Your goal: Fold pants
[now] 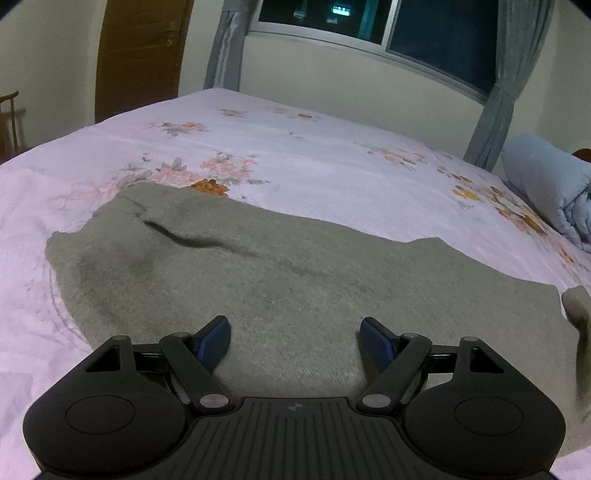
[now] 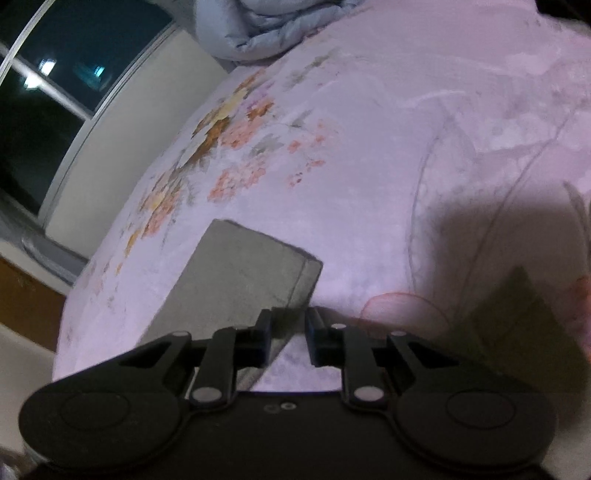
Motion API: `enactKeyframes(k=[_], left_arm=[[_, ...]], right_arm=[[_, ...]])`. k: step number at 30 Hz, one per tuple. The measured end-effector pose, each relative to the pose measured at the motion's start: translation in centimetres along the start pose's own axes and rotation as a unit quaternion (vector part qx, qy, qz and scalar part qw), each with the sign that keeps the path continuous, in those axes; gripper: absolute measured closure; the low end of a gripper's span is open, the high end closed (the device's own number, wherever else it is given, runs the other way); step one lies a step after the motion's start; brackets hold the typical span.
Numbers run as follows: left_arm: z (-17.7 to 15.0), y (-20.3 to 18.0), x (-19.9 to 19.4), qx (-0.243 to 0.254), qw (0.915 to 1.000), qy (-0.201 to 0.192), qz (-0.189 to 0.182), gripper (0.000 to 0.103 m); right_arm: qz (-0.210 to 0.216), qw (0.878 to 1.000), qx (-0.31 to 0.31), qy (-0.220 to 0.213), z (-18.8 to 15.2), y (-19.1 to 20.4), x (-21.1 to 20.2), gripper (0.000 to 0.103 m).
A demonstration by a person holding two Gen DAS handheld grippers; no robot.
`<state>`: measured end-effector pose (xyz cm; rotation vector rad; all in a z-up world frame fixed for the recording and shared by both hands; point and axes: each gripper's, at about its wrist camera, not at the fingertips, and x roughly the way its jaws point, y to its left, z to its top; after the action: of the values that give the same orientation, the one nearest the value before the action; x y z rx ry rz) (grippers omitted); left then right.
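Grey pants (image 1: 280,280) spread flat on the floral bed (image 1: 295,147). Left tongs (image 1: 294,334) held wide above them; right tongs (image 2: 289,332) narrowed on a leg cuff (image 2: 240,280), to be lifted evenly.

A pink floral bedsheet (image 1: 295,155) covers the bed; a rolled pale-blue quilt (image 1: 546,188) lies at three o'clock, a dark window (image 1: 443,40) at twelve.

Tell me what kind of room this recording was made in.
Most likely a bedroom: a wide bed under a floral sheet, a rolled blue quilt at its far end, and a curtained window that is dark outside. Grey pants lie on the bed.
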<state>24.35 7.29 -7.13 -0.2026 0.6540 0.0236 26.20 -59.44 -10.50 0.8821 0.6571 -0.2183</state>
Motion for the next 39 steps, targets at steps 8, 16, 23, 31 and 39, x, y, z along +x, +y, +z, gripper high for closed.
enactKeyframes(k=[8, 16, 23, 31, 39], left_arm=[[0.1, -0.2, 0.5, 0.013, 0.9998, 0.015, -0.003, 0.020], [0.4, 0.3, 0.5, 0.015, 0.9993, 0.026, -0.021, 0.018], [0.7, 0.4, 0.9, 0.052, 0.9973, 0.044, -0.029, 0.017], [0.4, -0.3, 1.2, 0.085, 0.9949, 0.045, -0.032, 0.010], [0.5, -0.2, 1.1, 0.077, 0.9954, 0.045, -0.035, 0.010]], right_arm=[[-0.012, 0.999, -0.044, -0.018, -0.1, 1.5, -0.8, 0.100], [0.000, 0.991, -0.090, -0.103, -1.2, 3.3, -9.7, 0.102], [-0.036, 0.985, -0.115, -0.124, -3.7, 1.5, -16.8, 0.102], [-0.069, 0.988, -0.080, -0.114, -7.0, -2.9, -17.3, 0.102], [-0.066, 0.988, -0.049, -0.130, -9.3, -4.8, -18.3, 0.102]])
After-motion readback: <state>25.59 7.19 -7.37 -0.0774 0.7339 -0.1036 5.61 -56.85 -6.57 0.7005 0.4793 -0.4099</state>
